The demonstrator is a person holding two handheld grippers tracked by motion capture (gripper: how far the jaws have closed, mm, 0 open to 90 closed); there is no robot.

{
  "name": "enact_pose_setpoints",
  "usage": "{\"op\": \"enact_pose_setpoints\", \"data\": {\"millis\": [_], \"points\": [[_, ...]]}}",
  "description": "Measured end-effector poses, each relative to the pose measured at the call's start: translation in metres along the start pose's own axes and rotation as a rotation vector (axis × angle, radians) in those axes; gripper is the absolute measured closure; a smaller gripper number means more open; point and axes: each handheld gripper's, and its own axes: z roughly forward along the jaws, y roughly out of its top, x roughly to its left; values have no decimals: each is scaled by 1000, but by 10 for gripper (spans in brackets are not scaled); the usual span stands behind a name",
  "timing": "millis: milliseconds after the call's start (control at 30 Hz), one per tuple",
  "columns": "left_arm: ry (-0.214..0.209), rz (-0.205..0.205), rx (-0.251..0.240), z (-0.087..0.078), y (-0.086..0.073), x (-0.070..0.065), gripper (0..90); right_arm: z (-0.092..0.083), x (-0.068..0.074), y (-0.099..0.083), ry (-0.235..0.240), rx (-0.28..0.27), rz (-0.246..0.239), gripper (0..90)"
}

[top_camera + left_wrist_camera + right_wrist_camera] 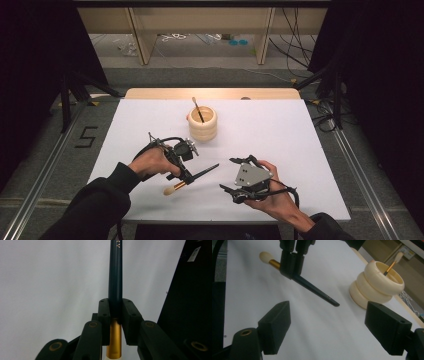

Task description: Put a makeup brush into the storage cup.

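White table (300, 150), pale wood edge at the far side. Near the middle toward the back: cream holder (202, 124), shaped like stacked rings, with a small brush (198, 111) leaning inside, bristles up.

Left gripper (187, 176), held in the left hand (150, 162), clamped on a dark-handled brush (192, 179). From the high view: grip just where the gold ferrule meets the dark handle, cream bristle head toward the person, handle tip pointing right and away toward the table centre. From the left gripper view: jaws closed tight around the brush (115, 285), gold ferrule (114, 337) behind the pads, dark handle running straight out ahead over the white table (50, 285). From the right gripper view: left gripper (291, 267) coming down from the top, brush (312, 288) slanting down, tip near the surface; whether touching or just above, hard to tell.

Right gripper (235, 175), in the right hand (272, 195), at the front right of the table, well apart from the brush and holder. Grey plate (252, 175) on top. From the right gripper view: jaws spread wide, nothing between them, white table (317, 330) in the gap, holder (377, 285) beyond at the right with its small brush (393, 262).
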Motion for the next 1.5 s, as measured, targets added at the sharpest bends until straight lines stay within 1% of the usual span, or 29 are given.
{"op": "enact_pose_setpoints", "data": {"millis": [67,100,167,200,233,267,333,400,433,500,533,567,667,700,733,767,800,833,900,933,967,1033,1067,1100,1167,1333,1400,1467,1500], "points": [[-4,-12,-10,0,0,-1,782,4,2,2,4,8,-47,241],[-4,-22,-17,0,0,-2,782,4,2,2,4,8,-47,241],[-6,-16,-9,-1,1,-2,782,7,4,4,-3,17,-99,244],[-9,-11,-3,-3,1,-2,782,11,7,6,-3,19,-146,249],[-9,-11,-3,-3,1,-2,782,11,7,6,-3,19,-146,249],[-7,-21,-12,-2,2,-3,782,13,8,7,5,24,-166,254],[-13,-21,-9,-3,3,-5,782,17,12,9,-4,29,-231,269],[-12,-13,-2,-3,4,-5,782,19,14,10,-5,28,-237,271],[-16,10,17,-4,5,-4,782,20,14,11,-8,27,-252,275],[-19,-3,7,-2,6,-6,782,23,15,12,-15,30,-295,291],[-21,4,18,-2,7,-6,782,23,15,12,-15,30,-295,291],[-19,-6,8,-1,8,-8,782,25,14,12,-15,30,-324,295],[-25,-3,20,-1,10,-9,782,27,14,14,-24,34,-375,314],[-26,15,35,-2,11,-8,782,29,15,15,-22,46,-407,328],[-28,16,37,-2,11,-8,782,29,15,15,-22,46,-407,328],[-29,21,40,-3,13,-8,782,31,17,15,-30,56,-428,343],[-29,21,40,-3,13,-8,781,32,21,14,-21,61,-397,348],[-30,5,28,-3,13,-10,782,32,19,16,-24,66,-452,354],[-33,18,45,-3,15,-10,782,33,20,17,-31,69,-478,371],[-36,17,47,-3,16,-10,782,34,23,16,-31,84,-453,380],[-37,21,54,-3,16,-11,782,35,22,17,-39,75,-492,392],[-39,21,57,-2,17,-11,781,35,25,17,-34,87,-483,408],[-39,21,57,-2,17,-11,781,36,24,19,-32,75,-527,414],[-42,19,62,-2,17,-12,782,36,27,18,-32,90,-499,421],[-40,19,61,-3,18,-12,781,38,26,19,-25,89,-535,436],[-47,23,69,-3,22,-14,781,39,29,19,-26,103,-534,475],[-47,26,73,-3,24,-14,781,40,30,20,-26,107,-565,503],[-48,24,81,-2,25,-15,781,40,32,19,-26,121,-575,525],[-47,21,79,-2,26,-15,781,40,31,20,-31,111,-596,536]]}}
